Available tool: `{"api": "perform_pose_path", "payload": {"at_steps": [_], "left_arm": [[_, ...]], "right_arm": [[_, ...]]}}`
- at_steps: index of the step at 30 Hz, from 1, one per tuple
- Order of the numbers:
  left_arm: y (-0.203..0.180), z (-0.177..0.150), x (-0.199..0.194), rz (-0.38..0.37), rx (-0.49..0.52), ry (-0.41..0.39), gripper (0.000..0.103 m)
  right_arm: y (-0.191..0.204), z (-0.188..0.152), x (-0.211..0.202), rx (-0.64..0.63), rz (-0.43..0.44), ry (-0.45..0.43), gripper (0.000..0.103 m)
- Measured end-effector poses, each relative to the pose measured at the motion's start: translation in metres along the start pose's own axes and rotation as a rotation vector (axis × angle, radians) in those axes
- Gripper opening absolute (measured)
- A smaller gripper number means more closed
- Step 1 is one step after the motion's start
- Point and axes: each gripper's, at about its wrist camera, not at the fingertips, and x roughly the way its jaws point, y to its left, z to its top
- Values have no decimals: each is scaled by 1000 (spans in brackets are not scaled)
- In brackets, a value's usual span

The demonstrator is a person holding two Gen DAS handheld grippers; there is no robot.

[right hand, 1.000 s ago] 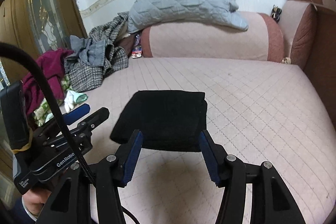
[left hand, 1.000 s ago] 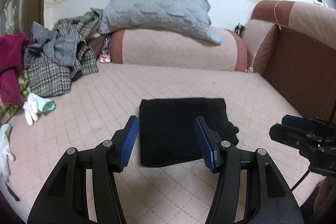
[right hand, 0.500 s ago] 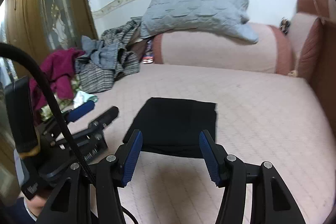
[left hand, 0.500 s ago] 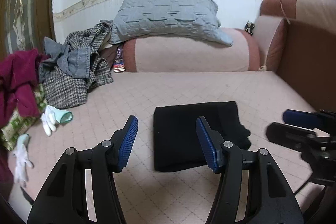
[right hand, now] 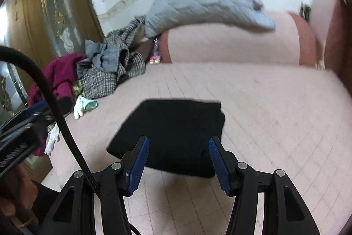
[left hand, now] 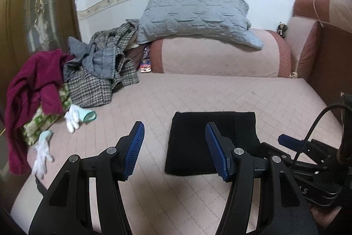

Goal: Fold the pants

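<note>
The black pants (left hand: 198,142) lie folded into a flat rectangle on the pink quilted bed (left hand: 220,94). They also show in the right wrist view (right hand: 173,129). My left gripper (left hand: 175,147) is open and empty, held above the bed just short of the pants' near left edge. My right gripper (right hand: 178,163) is open and empty, held over the pants' near edge. The right gripper also shows in the left wrist view (left hand: 303,151), to the right of the pants.
A heap of clothes (left hand: 99,72) with a maroon garment (left hand: 37,85) lies at the bed's left. White gloves (left hand: 74,116) lie near it. A grey quilted pillow (left hand: 198,12) rests on a bolster (left hand: 220,56). A brown sofa arm (left hand: 325,54) bounds the right.
Both grippers have drawn back and up from the folded pants, which now look smaller and farther. The right wrist view is blurred by motion. The pants have not moved.
</note>
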Motion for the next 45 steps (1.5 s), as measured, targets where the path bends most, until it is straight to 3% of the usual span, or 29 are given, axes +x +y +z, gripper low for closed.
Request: {"api": "perform_pose_path", "payload": {"at_steps": [7, 13, 20, 24, 28, 31, 39, 45], "left_arm": [[-15, 0, 6, -65, 1, 17, 58], [-19, -7, 29, -114, 32, 33, 58], [-1, -19, 57, -190, -17, 62, 58], [12, -29, 66, -223, -68, 79, 58], [14, -42, 70, -192, -35, 73, 58], [11, -52, 75, -193, -12, 111, 58], [9, -56, 74, -199, -12, 107, 58], [9, -56, 85, -212, -17, 160, 58]], "right_arm": [[3, -6, -12, -23, 0, -28, 54], [-3, -3, -17, -30, -82, -44, 54], [13, -1, -11, -20, -169, -31, 56], [30, -7, -11, -28, -205, -39, 70], [30, -18, -2, 11, -221, -11, 71], [31, -25, 7, 4, -231, 27, 71], [32, -32, 11, -11, -204, 12, 71], [25, -33, 12, 10, -199, 5, 71]]}}
